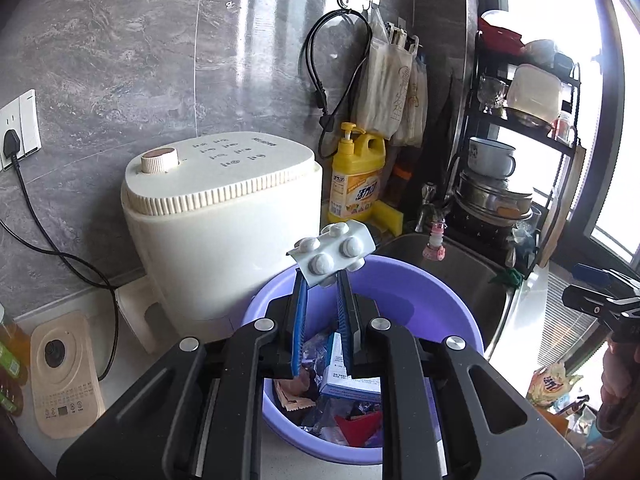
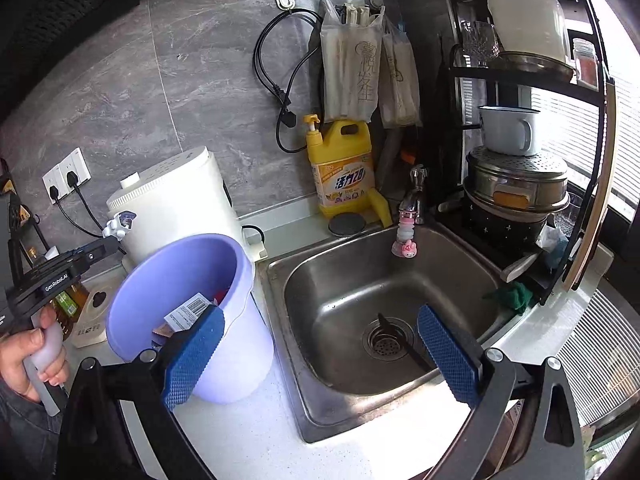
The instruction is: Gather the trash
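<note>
Blister pack [image 1: 333,253], white and bubbled, sits pinched at the tips of the left gripper [image 1: 323,280], whose blue-padded fingers [image 1: 299,320] are drawn in close on its lower edge, holding it tilted in the air above the purple bucket [image 1: 400,280]. Down inside that bucket there's already a jumble: a blue and white carton [image 1: 344,380], a red scrap [image 1: 358,428] and crinkled wrappers. From the right wrist view the same pack [image 2: 117,224] shows small and far off at the end of the left gripper [image 2: 114,236], with the person's hand [image 2: 28,356] wrapped around its handle. The right gripper [image 2: 320,356] hangs with its fingers [image 2: 448,360] spread wide and nothing between them, one pad in front of the bucket's wall [image 2: 240,344], the other over the steel sink [image 2: 360,280]. Just behind the bucket stands a cream appliance [image 1: 216,208] with a dial on top, and beside that a yellow detergent bottle [image 1: 356,176] against the grey tiled wall. A tap [image 2: 414,196] with a pink fitting hangs over the sink's back corner, and a black dish rack [image 2: 516,184] stacked with pots and a mug stands to the sink's right.
</note>
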